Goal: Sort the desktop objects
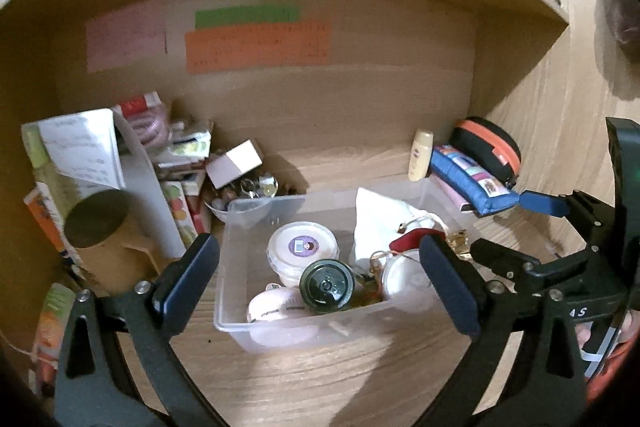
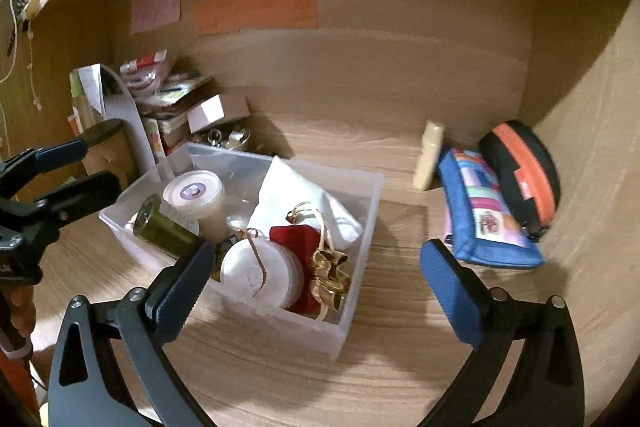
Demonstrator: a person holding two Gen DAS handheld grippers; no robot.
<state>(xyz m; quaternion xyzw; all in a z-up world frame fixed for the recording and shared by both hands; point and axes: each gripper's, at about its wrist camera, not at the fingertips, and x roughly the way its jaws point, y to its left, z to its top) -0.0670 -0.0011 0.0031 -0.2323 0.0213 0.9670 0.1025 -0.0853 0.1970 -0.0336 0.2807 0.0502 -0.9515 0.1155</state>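
Note:
A clear plastic bin [image 1: 280, 327] [image 2: 304, 327] stands on the wooden desk inside a cubby. In it lie a white tub with a purple label [image 1: 303, 247], a dark green bottle [image 2: 164, 227], a white round container [image 2: 260, 275], a red box [image 2: 296, 239], a gold ribbon [image 2: 330, 275] and a white cloth [image 2: 296, 195]. My left gripper [image 1: 318, 242] hangs open just in front of the bin's near left side, gripping nothing. Open as well, my right gripper [image 2: 317, 249] is at the bin's near right corner, its pads [image 2: 452, 291] touching nothing.
A blue pencil case [image 2: 484, 215], a black and orange case [image 2: 524, 175] and a small cream bottle [image 2: 430, 155] sit at the back right. Books, boxes [image 1: 80, 155], a brown cup [image 1: 104, 227] and a bowl of trinkets [image 1: 248, 191] crowd the left. Coloured notes [image 1: 256, 43] hang on the back wall.

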